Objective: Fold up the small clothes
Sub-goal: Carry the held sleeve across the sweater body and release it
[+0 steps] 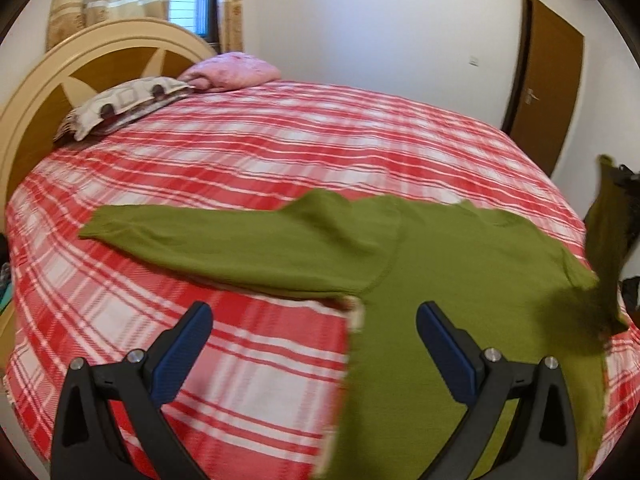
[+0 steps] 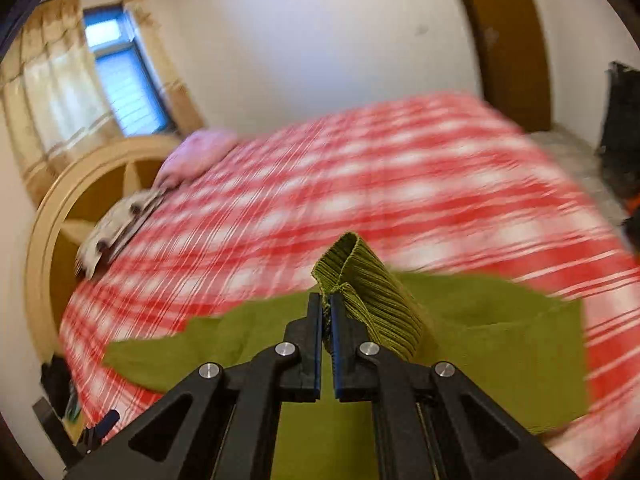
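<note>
Right gripper point(image 2: 326, 312): clamped on ribbed cuff point(image 2: 372, 292), lifted above the body of green sweater point(image 1: 440, 280). Left gripper point(image 1: 314, 320): jaws wide apart, holding nothing, over sweater's edge. Sweater spread flat on red plaid bed point(image 1: 240, 152), one sleeve point(image 1: 224, 240) stretched leftward.

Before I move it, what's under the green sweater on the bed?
The green knit sweater lies spread on the red and white plaid bedspread, which shows all around it. Anything beneath its body is covered. The right gripper holds its ribbed cuff lifted.
</note>
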`<act>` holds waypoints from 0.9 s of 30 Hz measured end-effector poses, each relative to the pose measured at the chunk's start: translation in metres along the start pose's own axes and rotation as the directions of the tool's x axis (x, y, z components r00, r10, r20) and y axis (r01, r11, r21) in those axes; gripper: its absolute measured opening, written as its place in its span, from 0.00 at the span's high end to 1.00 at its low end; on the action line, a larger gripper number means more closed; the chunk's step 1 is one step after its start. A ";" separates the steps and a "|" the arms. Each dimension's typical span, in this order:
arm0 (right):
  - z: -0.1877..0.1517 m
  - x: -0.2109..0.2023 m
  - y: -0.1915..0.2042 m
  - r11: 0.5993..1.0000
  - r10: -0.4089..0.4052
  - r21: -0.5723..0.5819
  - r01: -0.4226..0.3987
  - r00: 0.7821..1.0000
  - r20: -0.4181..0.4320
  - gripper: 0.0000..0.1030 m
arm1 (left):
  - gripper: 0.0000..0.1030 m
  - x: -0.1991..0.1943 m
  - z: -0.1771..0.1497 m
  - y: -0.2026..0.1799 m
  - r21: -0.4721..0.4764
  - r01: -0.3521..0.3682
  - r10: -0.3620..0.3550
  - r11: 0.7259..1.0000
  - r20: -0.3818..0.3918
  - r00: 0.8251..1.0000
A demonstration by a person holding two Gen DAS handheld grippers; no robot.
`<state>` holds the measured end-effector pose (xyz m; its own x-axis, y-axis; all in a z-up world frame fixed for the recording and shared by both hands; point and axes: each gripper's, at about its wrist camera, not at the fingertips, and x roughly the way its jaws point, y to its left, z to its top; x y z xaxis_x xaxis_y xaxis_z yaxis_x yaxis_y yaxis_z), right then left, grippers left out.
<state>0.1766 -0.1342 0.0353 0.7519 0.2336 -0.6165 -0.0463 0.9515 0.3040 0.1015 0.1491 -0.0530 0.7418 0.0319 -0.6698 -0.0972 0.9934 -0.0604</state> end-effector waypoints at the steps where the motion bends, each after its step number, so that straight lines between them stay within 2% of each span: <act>1: -0.011 0.016 0.014 1.000 0.014 -0.012 -0.014 1.000 -0.022 0.97 | 0.00 0.001 0.000 0.005 -0.003 -0.011 0.011 1.000 0.001 1.000; 5: -0.052 0.082 0.048 0.998 0.055 -0.030 -0.059 0.990 -0.130 0.97 | 0.00 0.007 -0.003 0.028 -0.014 -0.063 0.063 0.998 0.004 0.998; 9: -0.081 0.123 0.060 0.997 0.049 -0.049 -0.058 0.984 -0.173 0.97 | 0.00 0.019 -0.006 0.044 -0.037 -0.080 0.079 0.996 -0.021 0.997; 17: -0.083 0.142 0.081 0.994 0.065 -0.076 -0.078 0.984 -0.168 0.97 | 0.00 0.033 -0.009 0.050 -0.035 -0.077 0.075 0.996 -0.046 0.996; 19: -0.083 0.149 0.081 0.995 0.081 -0.049 -0.091 0.980 -0.181 0.95 | 0.00 0.033 -0.009 0.049 -0.036 -0.075 0.073 0.997 -0.051 0.996; 21: -0.085 0.159 0.082 0.988 0.153 0.008 -0.156 0.960 -0.233 0.95 | 0.00 0.034 -0.009 0.050 -0.034 -0.072 0.070 0.997 -0.051 0.996; 23: -0.092 0.170 0.085 0.969 0.246 0.076 -0.234 0.916 -0.316 0.95 | 0.00 0.034 -0.009 0.049 -0.033 -0.071 0.070 0.997 -0.049 0.996; 25: -0.097 0.165 0.088 0.945 0.326 0.121 -0.303 0.889 -0.323 0.95 | 0.00 0.034 -0.009 0.047 -0.027 -0.075 0.073 0.997 -0.049 0.996; 27: -0.096 0.149 0.088 0.922 0.387 0.137 -0.362 0.872 -0.301 0.95 | 0.00 0.034 -0.009 0.046 -0.022 -0.081 0.080 0.996 -0.051 0.996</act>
<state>0.2215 0.0033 -0.0993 0.4396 0.6321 -0.6382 -0.2245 0.7653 0.6033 0.1166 0.1951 -0.0851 0.6971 0.1053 -0.7092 -0.1717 0.9849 -0.0225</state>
